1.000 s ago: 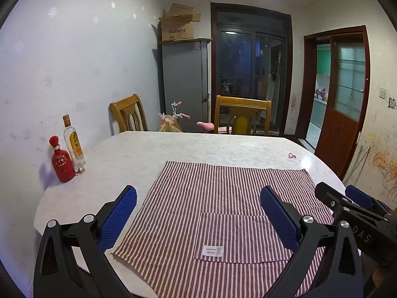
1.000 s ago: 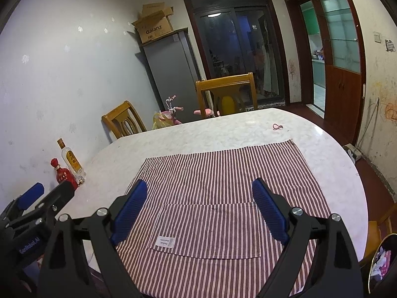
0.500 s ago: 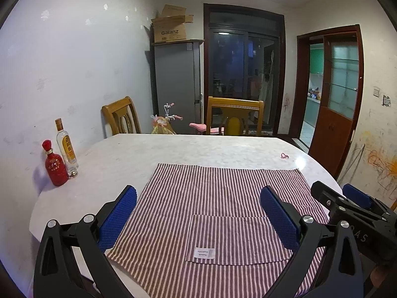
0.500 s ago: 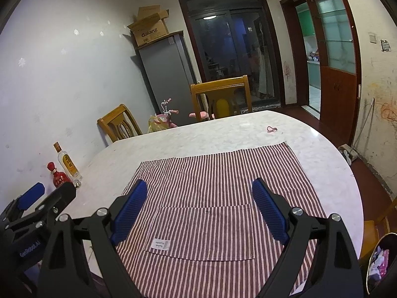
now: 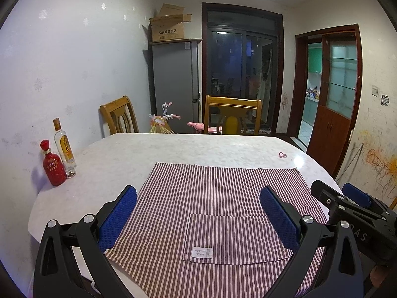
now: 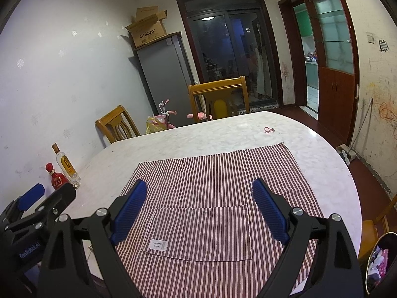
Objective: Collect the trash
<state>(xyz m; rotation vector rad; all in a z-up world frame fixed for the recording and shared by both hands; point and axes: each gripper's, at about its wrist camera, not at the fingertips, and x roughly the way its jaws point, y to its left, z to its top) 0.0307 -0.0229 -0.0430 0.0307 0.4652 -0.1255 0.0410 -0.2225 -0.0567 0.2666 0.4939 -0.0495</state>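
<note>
Both the left gripper (image 5: 198, 219) and right gripper (image 6: 199, 209) hang wide apart and empty over the striped cloth (image 6: 213, 186), while the only likely trash—a small pink loop (image 6: 269, 130) at two o'clock on the table (image 6: 198, 136)—looks light and limp, best pinched across its middle.

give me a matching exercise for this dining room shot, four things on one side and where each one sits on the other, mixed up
Things:
1. red bottle
2. Galanz box
3. pink band
4. white label

Places:
A. on top of the grey cabinet
B. on the striped cloth, on its pocket
C. at the table's left edge, beside the clear bottle
D. on bare marble beyond the cloth's far right corner

Pairs: 1-C, 2-A, 3-D, 4-B
</note>
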